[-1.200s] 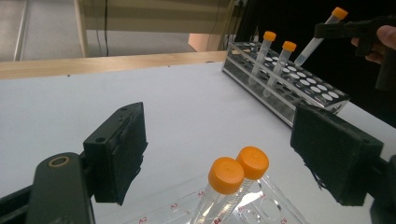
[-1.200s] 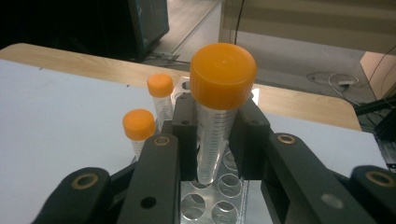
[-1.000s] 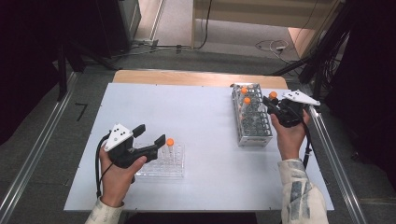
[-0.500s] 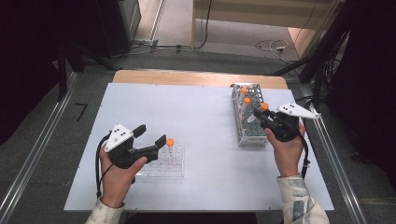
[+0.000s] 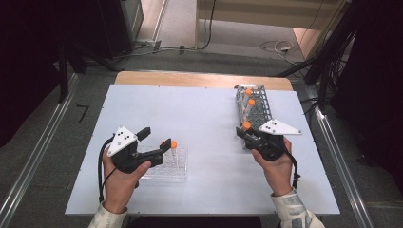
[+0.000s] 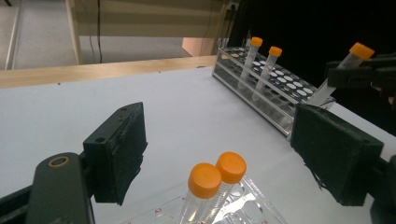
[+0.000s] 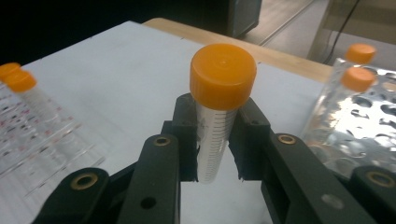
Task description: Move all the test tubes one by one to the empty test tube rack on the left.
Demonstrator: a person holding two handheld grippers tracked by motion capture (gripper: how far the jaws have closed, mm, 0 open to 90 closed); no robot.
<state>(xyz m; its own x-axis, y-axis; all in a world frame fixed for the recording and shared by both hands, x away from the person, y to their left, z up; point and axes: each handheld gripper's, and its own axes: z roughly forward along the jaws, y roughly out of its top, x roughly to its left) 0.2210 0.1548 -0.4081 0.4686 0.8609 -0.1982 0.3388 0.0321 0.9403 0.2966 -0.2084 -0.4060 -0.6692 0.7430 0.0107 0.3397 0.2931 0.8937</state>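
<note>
My right gripper (image 5: 243,132) is shut on a clear tube with an orange cap (image 5: 246,125), held just off the near end of the metal rack (image 5: 260,114). In the right gripper view the tube (image 7: 218,116) stands upright between the pads. Two more orange-capped tubes (image 5: 248,97) stand in that metal rack. My left gripper (image 5: 156,137) is open over the clear plastic rack (image 5: 178,166); its pads (image 6: 119,149) stand wide apart on either side of two capped tubes (image 6: 217,175) in that rack, touching neither.
The white table top (image 5: 204,118) lies bare between the two racks. A wooden strip (image 5: 199,78) runs along the far edge. Metal rails (image 5: 332,142) flank the table, and cables lie on the floor beyond it.
My right hand has drawn back from the middle of the metal rack toward the person and a little left, carrying the tube. The left hand has stayed put.
</note>
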